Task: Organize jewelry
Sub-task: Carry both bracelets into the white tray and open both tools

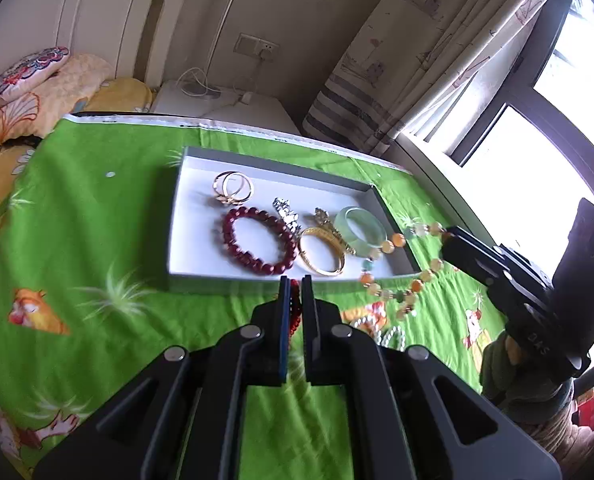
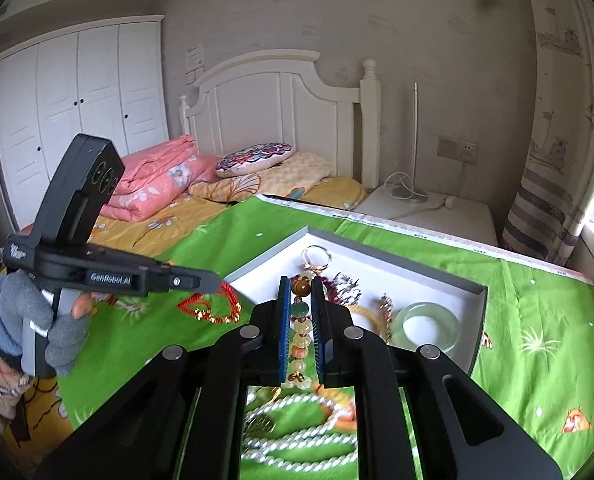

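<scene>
Left gripper (image 1: 296,280) clenched on a red string necklace (image 2: 213,306), jaws tight, just in front of the white tray (image 1: 195,276) on the green cloth (image 1: 97,220). Right gripper (image 2: 301,284) clamped on a bead necklace (image 2: 300,328) of orange and green stones, over the tray's near edge. Inside the tray: dark red bead bracelet (image 1: 257,240), gold bangles (image 1: 233,188), pale green bangle (image 1: 361,231).

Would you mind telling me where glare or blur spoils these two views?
Left wrist view: the window is blown out white, while the tray stays sharp. Right wrist view: the pearl strand below the camera is blurred; fisheye bending curves the wardrobe.
</scene>
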The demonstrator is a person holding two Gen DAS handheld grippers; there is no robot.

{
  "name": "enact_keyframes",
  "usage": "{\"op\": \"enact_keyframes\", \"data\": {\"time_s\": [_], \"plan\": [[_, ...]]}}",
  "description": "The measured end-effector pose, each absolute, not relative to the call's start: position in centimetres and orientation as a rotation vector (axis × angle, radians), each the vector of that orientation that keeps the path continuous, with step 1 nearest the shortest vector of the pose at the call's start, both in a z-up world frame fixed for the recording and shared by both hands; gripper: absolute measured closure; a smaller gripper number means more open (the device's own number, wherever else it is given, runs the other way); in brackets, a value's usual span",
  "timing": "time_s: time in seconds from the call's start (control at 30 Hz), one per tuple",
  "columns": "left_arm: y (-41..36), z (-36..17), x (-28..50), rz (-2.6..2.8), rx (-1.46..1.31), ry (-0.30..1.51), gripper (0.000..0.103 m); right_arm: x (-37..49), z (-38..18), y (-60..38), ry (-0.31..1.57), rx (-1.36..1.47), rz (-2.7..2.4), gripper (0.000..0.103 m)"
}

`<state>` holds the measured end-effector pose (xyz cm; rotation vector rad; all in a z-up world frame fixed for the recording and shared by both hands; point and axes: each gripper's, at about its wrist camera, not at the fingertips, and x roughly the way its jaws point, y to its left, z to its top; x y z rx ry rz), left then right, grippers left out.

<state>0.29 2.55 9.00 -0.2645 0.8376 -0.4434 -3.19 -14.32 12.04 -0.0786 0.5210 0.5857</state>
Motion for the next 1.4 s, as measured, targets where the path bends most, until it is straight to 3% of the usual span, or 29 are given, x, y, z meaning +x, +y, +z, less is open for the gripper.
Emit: {"op": "enact_keyframes", "data": {"time_s": [0.63, 0.9, 1.17, 1.2, 1.3, 1.4], "plan": [[-1.2, 9.4, 8.2, -0.369, -0.281, 0.832, 0.098, 7.1, 10.1, -14.8, 0.645, 0.054, 0.550, 0.092], [-0.6, 8.3, 9.2, -0.105, -0.137, 0.766, 0.098, 11.7, 9.1, -15.0, 0.687, 0.200, 0.561, 0.092], [-1.6, 5.9, 9.9, -0.021, 0.022, 0.789, 0.096, 14.7, 5.5, -15.0, 0.812, 0.119, 0.408, 0.091], [-1.6, 5.6, 9.8, -0.038, 0.022, 0.801, 0.086, 14.5, 5.3, -15.3, 0.817, 0.127, 0.408, 0.091], [-1.4, 5.3, 9.4, -0.058, -0.014, 0.780, 0.036, 13.9, 5.2, -16.9, 0.818, 0.161, 0.399, 0.088], [-0.8, 5.6, 9.1, -0.067, -0.057, 0.764, 0.031, 13.2, 6.0, -18.1, 0.805, 0.183, 0.410, 0.063]]}}
